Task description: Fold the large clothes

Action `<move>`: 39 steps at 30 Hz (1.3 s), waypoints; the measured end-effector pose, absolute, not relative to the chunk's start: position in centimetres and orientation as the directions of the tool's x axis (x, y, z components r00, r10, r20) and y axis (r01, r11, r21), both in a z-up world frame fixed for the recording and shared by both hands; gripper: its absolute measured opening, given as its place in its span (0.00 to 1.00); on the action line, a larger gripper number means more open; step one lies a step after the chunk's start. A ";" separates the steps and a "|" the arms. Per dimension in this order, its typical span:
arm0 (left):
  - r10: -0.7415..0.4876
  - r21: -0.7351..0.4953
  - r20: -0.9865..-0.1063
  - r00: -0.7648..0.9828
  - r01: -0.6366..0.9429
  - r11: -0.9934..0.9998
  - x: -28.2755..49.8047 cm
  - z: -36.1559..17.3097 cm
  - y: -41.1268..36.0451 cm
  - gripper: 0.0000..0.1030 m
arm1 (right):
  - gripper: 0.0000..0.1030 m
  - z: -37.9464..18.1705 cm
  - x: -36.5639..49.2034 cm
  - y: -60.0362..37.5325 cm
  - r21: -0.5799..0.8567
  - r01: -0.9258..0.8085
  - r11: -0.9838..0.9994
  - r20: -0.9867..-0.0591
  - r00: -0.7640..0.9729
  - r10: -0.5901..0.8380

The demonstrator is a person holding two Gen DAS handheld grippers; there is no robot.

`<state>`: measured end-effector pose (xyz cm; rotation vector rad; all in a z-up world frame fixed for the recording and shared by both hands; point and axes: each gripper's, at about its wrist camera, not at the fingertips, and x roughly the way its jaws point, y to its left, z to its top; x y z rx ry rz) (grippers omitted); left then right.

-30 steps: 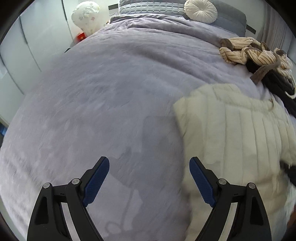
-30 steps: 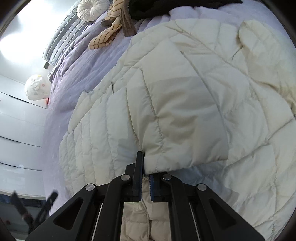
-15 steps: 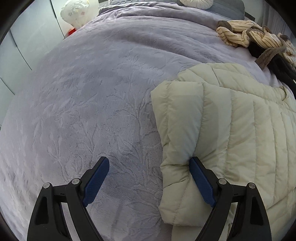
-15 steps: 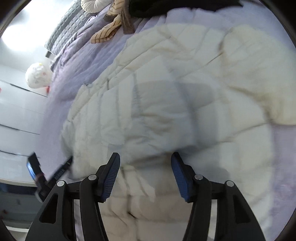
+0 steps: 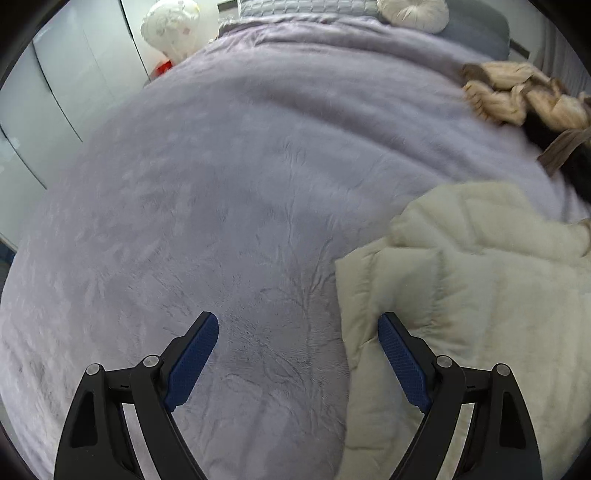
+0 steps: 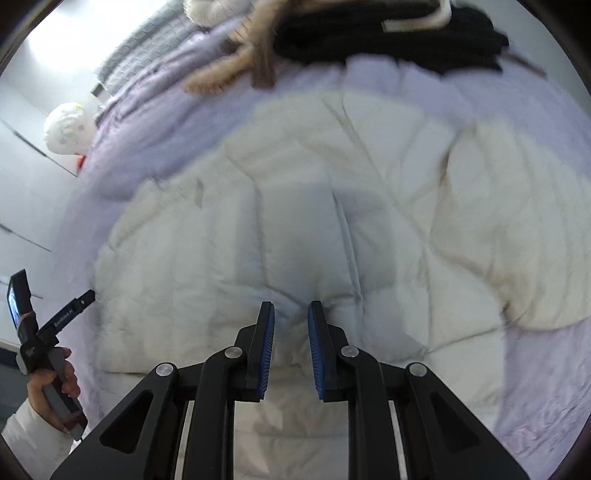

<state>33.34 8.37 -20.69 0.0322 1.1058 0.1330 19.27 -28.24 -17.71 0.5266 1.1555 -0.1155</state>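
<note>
A cream quilted puffer jacket [image 6: 332, 221] lies spread on the lilac bed blanket [image 5: 221, 221]. My right gripper [image 6: 291, 317] hovers low over the jacket's near part. Its jaws are closing to a narrow gap over a ridge of the cream fabric, and the pads do not visibly press on it. In the left wrist view, the jacket's left edge [image 5: 443, 288] lies at lower right. My left gripper [image 5: 298, 321] is wide open, with its right finger [image 5: 399, 354] over that edge and its left finger over bare blanket.
A striped beige garment [image 5: 517, 99] and black clothes [image 6: 388, 33] lie heaped at the far side of the bed. A round cream cushion [image 5: 410, 11] and a white patterned bag [image 5: 170, 29] sit near the headboard. A hand [image 6: 51, 384] holds the left gripper's handle.
The right gripper let go of the folded jacket edge, opened wide, then narrowed again over the jacket. The left gripper sank toward the jacket's left edge, staying open.
</note>
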 end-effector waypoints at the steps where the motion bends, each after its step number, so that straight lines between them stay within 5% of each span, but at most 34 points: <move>1: 0.132 0.101 -0.891 0.435 -0.092 0.991 33.6 -21.4 8.3 0.87 | 0.18 -18.5 19.2 -28.3 0.338 0.357 0.871 -0.897 0.403 0.183; 19: 0.139 0.098 -0.882 0.450 -0.113 0.989 31.5 -17.3 9.0 0.87 | 0.23 -16.7 16.8 -33.5 0.449 0.442 0.777 -0.861 0.446 0.244; 23: 0.105 0.094 -0.880 0.463 -0.048 0.994 29.3 -15.8 7.1 0.87 | 0.41 -15.7 15.3 -34.2 0.488 0.445 0.751 -0.843 0.464 0.273; 29: 0.013 0.042 -0.898 0.439 0.058 0.997 25.0 -14.8 3.3 0.87 | 0.43 -15.6 12.3 -35.6 0.537 0.483 0.692 -0.828 0.461 0.320; 32: -0.044 0.007 -0.916 0.399 0.126 0.992 23.1 -14.6 0.8 0.87 | 0.55 -15.4 10.6 -36.0 0.544 0.493 0.679 -0.826 0.459 0.328; 39: -0.121 -0.027 -0.931 0.344 0.264 0.964 18.9 -14.5 -5.3 0.87 | 0.63 -15.9 7.0 -37.0 0.552 0.525 0.647 -0.827 0.441 0.348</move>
